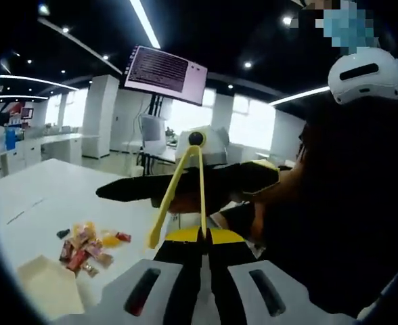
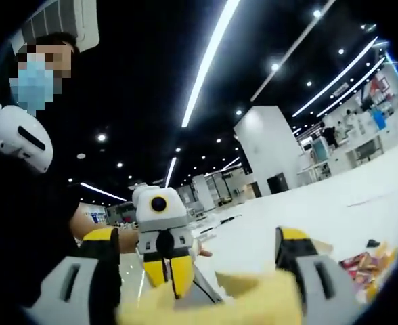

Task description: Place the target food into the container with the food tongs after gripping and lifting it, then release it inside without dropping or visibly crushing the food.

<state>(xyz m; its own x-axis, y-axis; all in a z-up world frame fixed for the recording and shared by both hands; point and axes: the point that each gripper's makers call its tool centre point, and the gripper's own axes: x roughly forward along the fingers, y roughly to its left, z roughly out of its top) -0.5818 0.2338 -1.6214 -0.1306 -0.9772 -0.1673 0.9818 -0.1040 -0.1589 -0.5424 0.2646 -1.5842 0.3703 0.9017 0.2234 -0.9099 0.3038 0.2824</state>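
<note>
**Tongs held open and empty, food not yet picked up**

The yellow food tongs [image 1: 185, 186] stand up from the left gripper [image 1: 202, 261], whose jaws are closed on their hinge end at the 6 o'clock edge of the left gripper view. The two arms fork apart toward 12 o'clock. One tip hangs free near 8 o'clock of the picture's middle, and nothing sits between the arms, so I judge the tongs released and carrying nothing.

Behind the tongs in that view, the right gripper [image 1: 185, 186] reaches in from 3 o'clock, its dark jaws lying across the tongs' arms; whether they press the arms I cannot tell. In the right gripper view, the right gripper's [image 2: 199, 284] own jaws rise at 7 and 5 o'clock with a blurred pale yellow mass [image 2: 219, 301] between them. I cannot say what that mass is, or whether the jaws are clamped on it.

The target food, a heap of small wrapped snacks [image 1: 87, 247], lies on the white table [image 1: 43, 189] at about 8 o'clock in the left gripper view, well apart from the tongs' tips. Just beside it, toward 7 o'clock, sits a pale container [image 1: 47, 288] with nothing visible inside.

By my reading the task is at its start: the tongs are in hand, but gripping, lifting, carrying and releasing all remain.
</note>
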